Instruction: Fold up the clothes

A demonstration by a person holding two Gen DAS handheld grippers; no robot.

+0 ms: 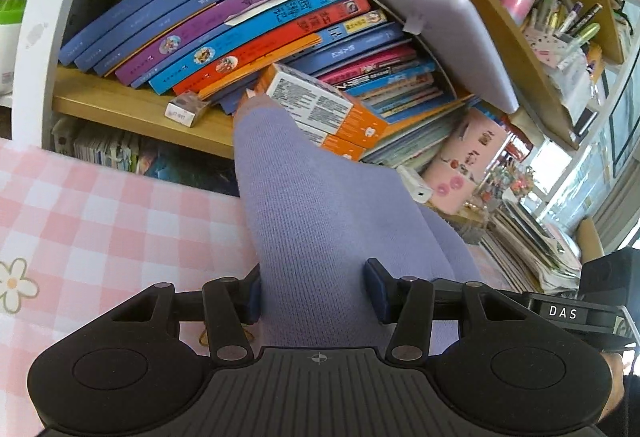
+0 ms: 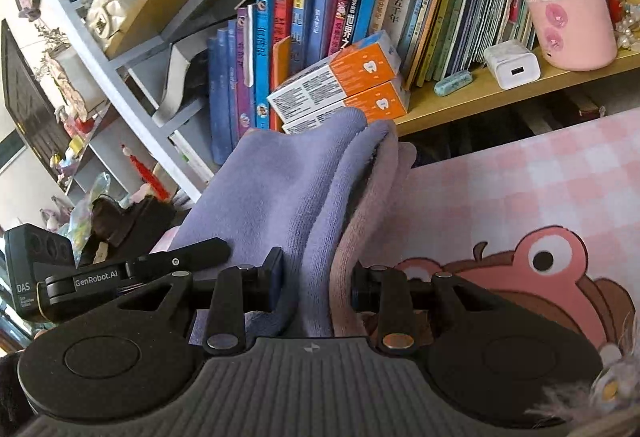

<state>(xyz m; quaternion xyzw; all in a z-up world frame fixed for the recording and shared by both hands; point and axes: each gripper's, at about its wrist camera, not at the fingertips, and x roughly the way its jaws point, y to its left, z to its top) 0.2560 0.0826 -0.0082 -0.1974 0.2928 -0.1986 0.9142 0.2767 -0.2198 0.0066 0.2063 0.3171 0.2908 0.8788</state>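
Lavender knit garment [image 1: 320, 221] lifted above pink-checked bench [image 1: 100, 221], bookshelf [image 1: 132, 109] behind; left gripper [image 1: 314, 295] jaws clenched on one fold, right gripper [image 2: 316, 283] jaws clenched on bunched layers.

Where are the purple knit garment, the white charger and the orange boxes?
purple knit garment [image 1: 320, 237]: left wrist view, mid-fabric between the tongs.
white charger [image 2: 512, 65]: right wrist view, front face by the port.
orange boxes [image 2: 360, 71]: right wrist view, upper box's orange side.

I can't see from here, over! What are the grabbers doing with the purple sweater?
Left gripper shut on purple sweater. Right gripper shut on it too. Sweater lifted off checked cloth. Toothpaste boxes close behind.
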